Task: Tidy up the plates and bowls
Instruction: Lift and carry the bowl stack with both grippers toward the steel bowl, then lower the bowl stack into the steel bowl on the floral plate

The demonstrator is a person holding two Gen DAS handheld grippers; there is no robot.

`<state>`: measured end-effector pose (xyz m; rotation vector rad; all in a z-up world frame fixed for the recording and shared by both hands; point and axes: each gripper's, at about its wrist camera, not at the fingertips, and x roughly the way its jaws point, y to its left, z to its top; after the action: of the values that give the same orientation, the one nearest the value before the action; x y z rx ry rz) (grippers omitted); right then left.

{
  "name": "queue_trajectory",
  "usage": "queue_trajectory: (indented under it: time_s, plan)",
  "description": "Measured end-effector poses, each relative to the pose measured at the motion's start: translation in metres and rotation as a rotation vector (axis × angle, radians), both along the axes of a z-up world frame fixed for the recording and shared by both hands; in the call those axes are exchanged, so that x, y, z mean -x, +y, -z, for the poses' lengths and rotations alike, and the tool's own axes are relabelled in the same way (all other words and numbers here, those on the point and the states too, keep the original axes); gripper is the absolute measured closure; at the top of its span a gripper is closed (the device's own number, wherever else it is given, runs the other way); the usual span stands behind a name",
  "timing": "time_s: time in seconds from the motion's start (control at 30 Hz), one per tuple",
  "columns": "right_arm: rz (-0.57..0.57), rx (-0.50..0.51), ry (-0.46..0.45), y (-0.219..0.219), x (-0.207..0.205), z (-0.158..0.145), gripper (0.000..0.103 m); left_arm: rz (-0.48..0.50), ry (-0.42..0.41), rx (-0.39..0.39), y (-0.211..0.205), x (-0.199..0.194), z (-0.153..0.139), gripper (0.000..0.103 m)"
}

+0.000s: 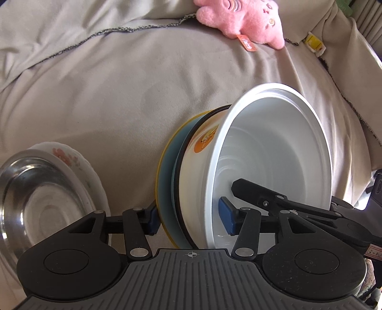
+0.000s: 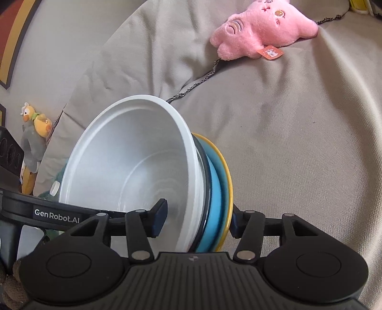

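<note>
A nested stack stands tilted on edge over the beige cloth. It is made up of a white bowl (image 1: 274, 147) (image 2: 124, 152), an orange-printed bowl (image 1: 203, 145) with a dark rim, and a blue plate (image 1: 167, 186) (image 2: 216, 181) with a yellow rim. My left gripper (image 1: 189, 219) clamps the stack, one pad inside the white bowl and the other behind the plate. My right gripper (image 2: 197, 221) grips it the same way from the opposite side. One of its fingers (image 1: 253, 190) shows inside the bowl in the left wrist view.
A steel bowl (image 1: 35, 198) rests in a floral plate (image 1: 69, 157) to the left of the stack. A pink plush toy (image 1: 241, 21) (image 2: 260, 31) lies further back on the cloth. A duck plush (image 2: 35, 124) sits at the far left, and a yellow item (image 1: 315, 44) at the back right.
</note>
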<state>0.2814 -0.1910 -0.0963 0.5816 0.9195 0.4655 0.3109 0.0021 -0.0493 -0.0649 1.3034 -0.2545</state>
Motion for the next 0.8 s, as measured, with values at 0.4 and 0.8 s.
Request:
queue_trajectory:
  time_s: [0.4, 0.8]
  plan:
    - [-0.079, -0.004, -0.115, 0.062, 0.006, -0.065, 0.049, -0.043, -0.11, 0.034, 0.067, 0.03, -0.053, 0.048]
    - [-0.3, 0.027, -0.034, 0.194, -0.006, -0.054, 0.049, -0.224, -0.111, 0.013, 0.205, 0.066, -0.048, 0.05]
